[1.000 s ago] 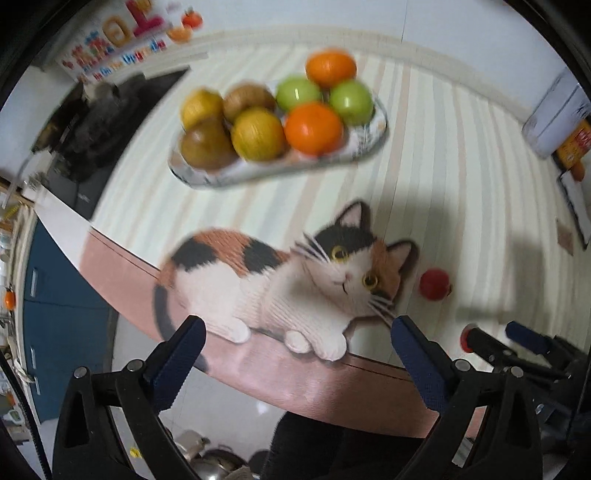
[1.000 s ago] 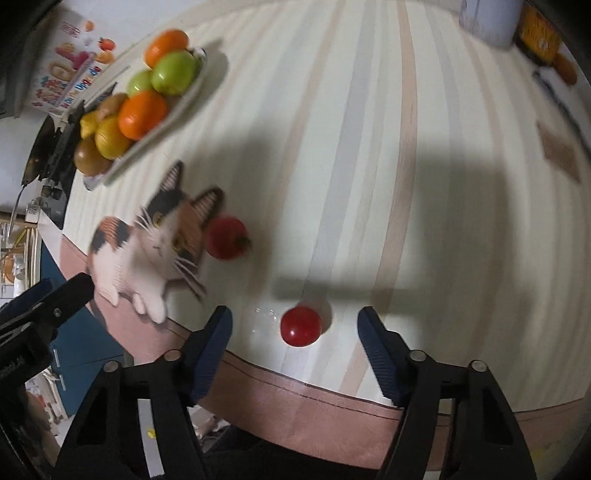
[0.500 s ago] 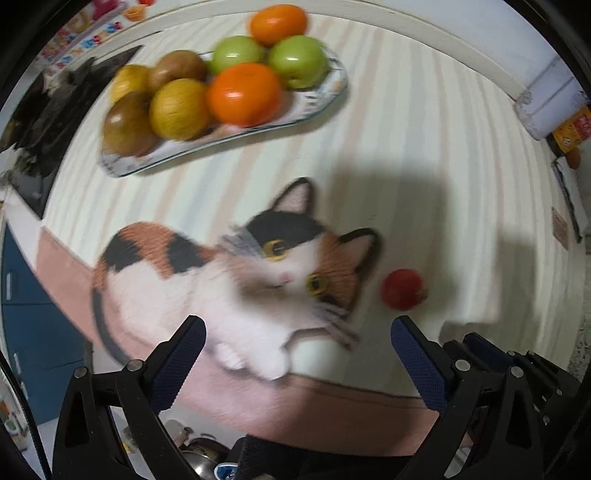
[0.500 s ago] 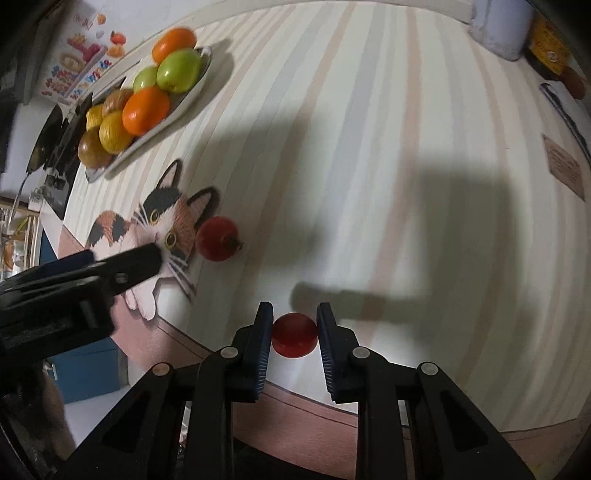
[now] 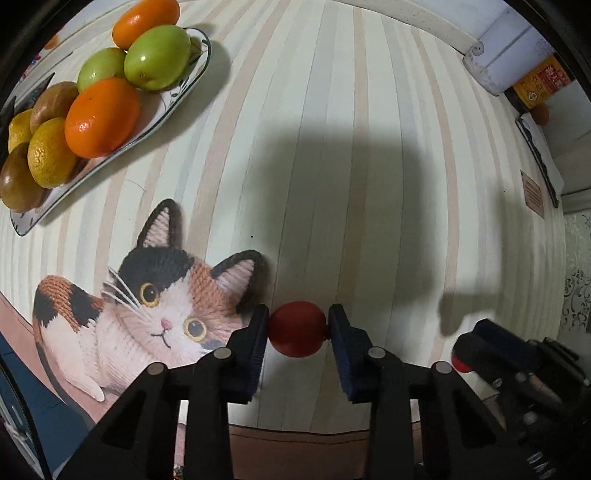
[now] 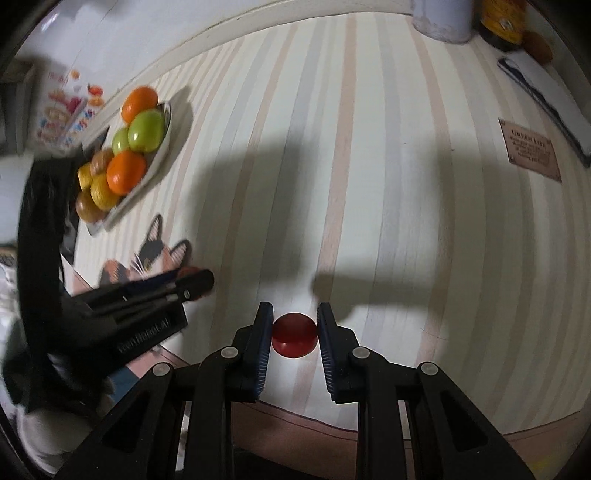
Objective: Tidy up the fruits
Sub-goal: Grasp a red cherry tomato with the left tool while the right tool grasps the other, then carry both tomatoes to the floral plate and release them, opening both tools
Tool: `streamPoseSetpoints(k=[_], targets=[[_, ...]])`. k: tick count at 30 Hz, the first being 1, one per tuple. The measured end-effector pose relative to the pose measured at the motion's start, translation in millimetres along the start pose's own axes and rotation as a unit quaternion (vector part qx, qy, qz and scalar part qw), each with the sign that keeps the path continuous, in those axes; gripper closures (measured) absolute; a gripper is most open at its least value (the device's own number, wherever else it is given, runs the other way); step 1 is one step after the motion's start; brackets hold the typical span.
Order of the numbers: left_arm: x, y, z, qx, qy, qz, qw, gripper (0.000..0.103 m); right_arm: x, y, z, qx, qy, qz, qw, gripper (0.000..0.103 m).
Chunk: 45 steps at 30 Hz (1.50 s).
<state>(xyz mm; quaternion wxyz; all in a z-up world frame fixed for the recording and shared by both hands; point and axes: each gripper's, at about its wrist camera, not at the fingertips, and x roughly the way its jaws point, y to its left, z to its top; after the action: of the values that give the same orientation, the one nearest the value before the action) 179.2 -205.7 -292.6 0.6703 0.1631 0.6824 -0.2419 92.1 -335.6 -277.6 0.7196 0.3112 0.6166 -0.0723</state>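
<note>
**Holding two red fruits, one per gripper, at the near edge of the tabletop**

Writing legible: the side of the left gripper body, seen from the right wrist camera, carries white lettering, only partly readable and blurred. A brown plaque (image 6: 530,148) toward the right edge of the tabletop bears printed lines too small to read. A yellow-and-red package (image 5: 541,82) at the far right corner shows characters that cannot be made out.

Count, task items:
- Left gripper (image 5: 297,328), clenched on one red fruit (image 5: 297,329), just beside the cat picture's (image 5: 155,306) ear, near the front edge.
- Right gripper (image 6: 294,330), clamped on a second red fruit (image 6: 294,334), also near the front edge.
- Fruit plate (image 5: 184,88) at the far left corner: two oranges (image 5: 101,116), two green fruits (image 5: 157,57), two yellow fruits (image 5: 50,157) and two brown ones (image 5: 16,182), eight in all.

Count, other:
- One striped tablecloth (image 5: 332,166) covering the tabletop.
- One pale cylindrical container (image 6: 441,18) at the far edge.
</note>
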Motion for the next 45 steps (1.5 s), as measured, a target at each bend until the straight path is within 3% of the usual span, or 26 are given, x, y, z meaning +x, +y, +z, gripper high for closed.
streamPoseSetpoints(k=[8,13,19,26,31,38,42,45], targets=[[-24,25,1,-0.033,-0.013,-0.019,0.9992,0.073,-3,-6,15,0.042,0.003,0.052,0.998,0.076],[-57,53,6,-0.074,-0.041,-0.037,0.9957,0.073,-2,21,32,0.024,0.002,0.074,0.997,0.077],[-92,115,10,-0.148,-0.082,-0.062,0.9836,0.073,9,74,64,-0.009,0.005,0.11,0.994,0.077],[-113,189,16,-0.241,-0.12,-0.065,0.961,0.073,33,136,111,-0.034,0.002,0.135,0.99,0.077],[-114,258,13,-0.326,-0.129,-0.088,0.9324,0.073,52,162,140,-0.028,0.001,0.131,0.991,0.077],[-103,330,11,-0.409,-0.141,-0.107,0.8951,0.073,76,174,158,-0.018,0.002,0.108,0.994,0.077],[-94,352,18,-0.427,-0.141,-0.106,0.8871,0.073,83,178,159,-0.018,0.002,0.097,0.995,0.077],[-87,361,25,-0.429,-0.137,-0.105,0.8869,0.073,86,180,157,-0.017,0.001,0.092,0.996,0.077]])
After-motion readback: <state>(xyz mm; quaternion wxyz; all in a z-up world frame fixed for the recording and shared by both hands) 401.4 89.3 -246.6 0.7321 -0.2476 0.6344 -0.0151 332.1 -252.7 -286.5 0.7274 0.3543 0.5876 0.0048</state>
